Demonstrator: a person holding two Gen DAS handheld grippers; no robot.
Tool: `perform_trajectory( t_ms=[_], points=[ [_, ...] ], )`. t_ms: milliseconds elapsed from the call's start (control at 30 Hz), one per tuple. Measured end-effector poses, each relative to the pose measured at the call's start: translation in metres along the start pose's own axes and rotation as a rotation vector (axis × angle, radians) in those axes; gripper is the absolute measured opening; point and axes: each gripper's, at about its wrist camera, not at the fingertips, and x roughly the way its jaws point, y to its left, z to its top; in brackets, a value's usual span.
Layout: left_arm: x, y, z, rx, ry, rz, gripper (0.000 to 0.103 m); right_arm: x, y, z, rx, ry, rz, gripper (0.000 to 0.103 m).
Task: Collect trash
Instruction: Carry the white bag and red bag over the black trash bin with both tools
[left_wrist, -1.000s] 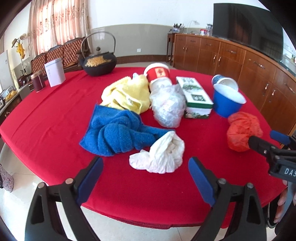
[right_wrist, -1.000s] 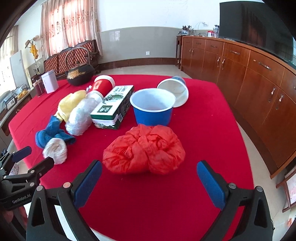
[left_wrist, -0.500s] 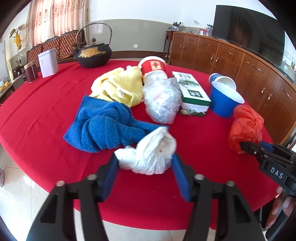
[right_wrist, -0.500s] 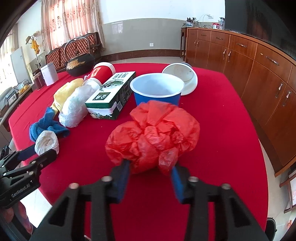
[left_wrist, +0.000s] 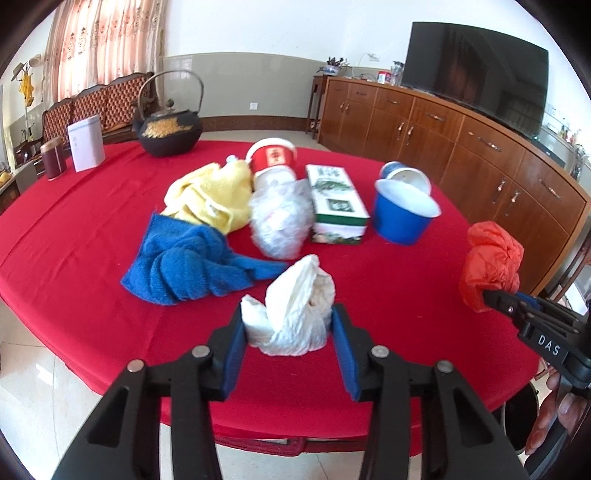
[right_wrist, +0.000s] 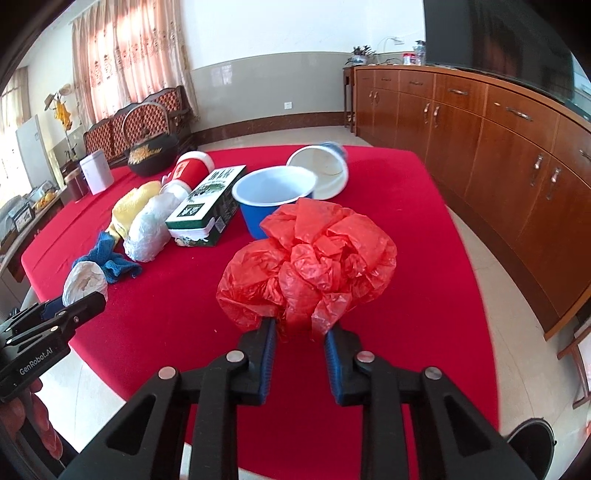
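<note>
Nearest me, the left gripper (left_wrist: 288, 339) pinches the crumpled white bag (left_wrist: 293, 314), which stands up from its pads over the table's (left_wrist: 74, 236) near edge. The right gripper (right_wrist: 297, 349) clamps the red plastic bag (right_wrist: 310, 258), bunched upward without clear axis. Beyond, a blue bucket (right_wrist: 273, 199) stands mouth-up straight ahead of it, closer than to the left.

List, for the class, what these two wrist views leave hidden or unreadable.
- Right wrist view: the near wall of the blue bowl is hidden behind the red plastic bag held in the right gripper.
- Left wrist view: the white bag in the left gripper hides the tablecloth beneath it.
- Both views: print on the green box is too small to read.
</note>
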Motion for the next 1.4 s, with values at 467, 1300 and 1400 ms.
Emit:
perform_trajectory(
  t_ms=[467,1300,1400],
  points=[
    [-0.036,-0.087,-0.010,0.120,-0.030,-0.134,0.045,-0.097,-0.055,-0.028,0.083,-0.080,-0.098,0.026],
    [-0.059,-0.240,-0.041,0.364,0.001,-0.385,0.045,-0.210,-0.183,-0.119,0.264,-0.085,-0.351,0.026],
    [-0.056,-0.256,-0.046,0.393,0.011,-0.406,0.045,-0.215,-0.197,-0.128,0.284,-0.079,-0.370,0.026]
  ],
)
